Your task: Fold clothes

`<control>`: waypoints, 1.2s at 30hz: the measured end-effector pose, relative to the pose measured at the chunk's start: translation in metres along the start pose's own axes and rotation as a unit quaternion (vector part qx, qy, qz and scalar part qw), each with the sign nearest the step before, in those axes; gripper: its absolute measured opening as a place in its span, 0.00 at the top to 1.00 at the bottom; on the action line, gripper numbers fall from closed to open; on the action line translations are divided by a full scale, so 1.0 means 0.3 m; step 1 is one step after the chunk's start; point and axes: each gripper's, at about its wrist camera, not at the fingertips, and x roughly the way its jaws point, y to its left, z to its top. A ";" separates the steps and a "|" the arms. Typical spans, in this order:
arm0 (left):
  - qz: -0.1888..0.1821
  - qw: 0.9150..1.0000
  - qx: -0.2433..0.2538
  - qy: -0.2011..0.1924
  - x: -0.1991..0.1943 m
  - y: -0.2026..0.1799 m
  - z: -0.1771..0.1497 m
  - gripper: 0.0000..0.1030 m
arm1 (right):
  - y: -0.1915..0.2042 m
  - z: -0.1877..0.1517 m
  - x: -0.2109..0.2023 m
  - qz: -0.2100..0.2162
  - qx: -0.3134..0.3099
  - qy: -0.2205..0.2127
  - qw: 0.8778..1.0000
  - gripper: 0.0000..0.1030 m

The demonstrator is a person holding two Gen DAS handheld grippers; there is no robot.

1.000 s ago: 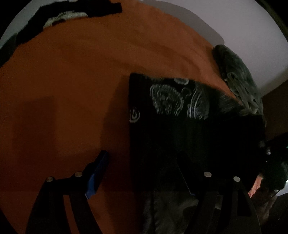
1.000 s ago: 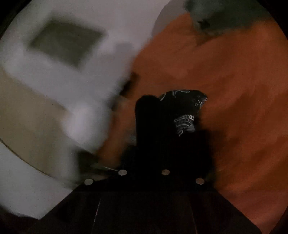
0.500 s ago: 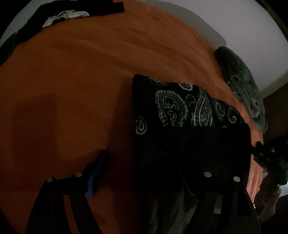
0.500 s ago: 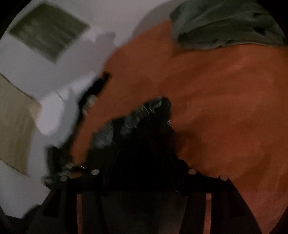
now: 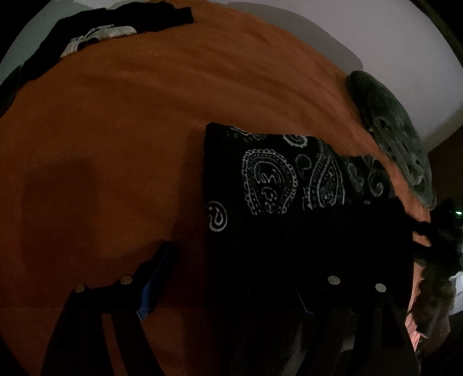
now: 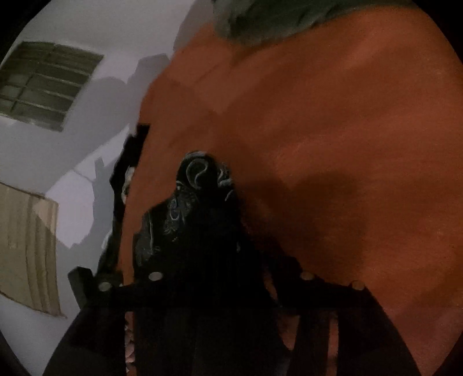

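A black cloth with white paisley print [image 5: 275, 185] lies folded in a rectangle on the orange bed sheet [image 5: 115, 130]. My left gripper [image 5: 228, 260] is open just above it; its blue-padded left finger [image 5: 156, 274] hangs over bare sheet and its right finger is lost in the dark over the cloth. In the right wrist view the same cloth [image 6: 196, 196] runs between the wide-apart fingers of my right gripper [image 6: 202, 248], which stands open without pressing on it. The cloth's near end is hidden in shadow.
A grey-green patterned cloth [image 5: 399, 144] [image 6: 260, 20] lies at the sheet's far right edge. Black and white garments [image 5: 101, 31] are piled at the far left corner. A white wall with a barred window [image 6: 43, 84] and a beige panel [image 6: 26, 254] lie beyond the bed.
My right gripper went from shut on a bunched corner of the paisley cloth to open, and its view swung across the bed. The cloth now lies flatter. The left gripper has hardly moved.
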 end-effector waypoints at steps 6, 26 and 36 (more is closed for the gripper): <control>-0.026 0.999 -0.019 -0.010 -0.160 0.064 -0.073 0.24 | 0.075 -0.201 -0.272 -0.032 -0.054 -0.056 0.996 0.36; -0.036 0.997 -0.044 0.051 -0.228 0.127 -0.368 0.24 | -0.112 -0.365 -0.205 0.028 0.060 0.047 0.997 0.51; -0.013 0.999 -0.009 0.039 -0.180 0.028 -0.296 0.24 | 0.104 -0.282 -0.108 0.001 -0.104 0.009 0.995 0.90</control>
